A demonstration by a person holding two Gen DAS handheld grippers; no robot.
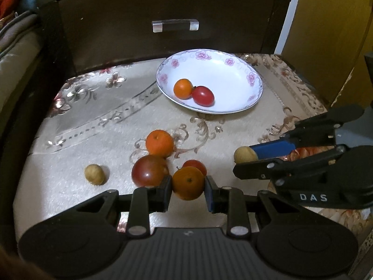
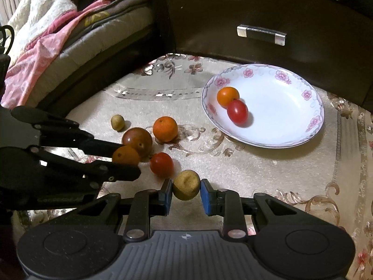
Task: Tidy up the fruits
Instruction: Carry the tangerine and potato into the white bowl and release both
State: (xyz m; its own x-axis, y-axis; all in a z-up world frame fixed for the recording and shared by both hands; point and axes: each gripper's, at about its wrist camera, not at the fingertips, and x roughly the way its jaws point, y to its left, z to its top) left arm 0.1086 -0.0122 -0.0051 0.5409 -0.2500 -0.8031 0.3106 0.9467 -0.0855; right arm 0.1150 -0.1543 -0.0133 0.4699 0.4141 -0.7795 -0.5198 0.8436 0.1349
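Left claw (image 1: 188,185) pinches an orange fruit (image 1: 188,183) low over the cloth-covered counter (image 1: 70,154); right claw (image 2: 186,190) pinches a tan round fruit (image 2: 186,184) just beside it. Loose on the cloth sit a dark red tomato (image 1: 149,170), an orange (image 1: 160,143), a small red tomato (image 2: 161,164) and another tan fruit (image 1: 94,174). The flowered white plate (image 1: 233,70) farther back holds an orange tomato (image 1: 183,88) touching a red tomato (image 1: 203,95).

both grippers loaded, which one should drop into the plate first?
Right, probably. The right gripper, shut on the small tan round fruit, has open cloth ahead to the floral white plate. The left gripper, holding the orange fruit, sits behind three loose fruits.
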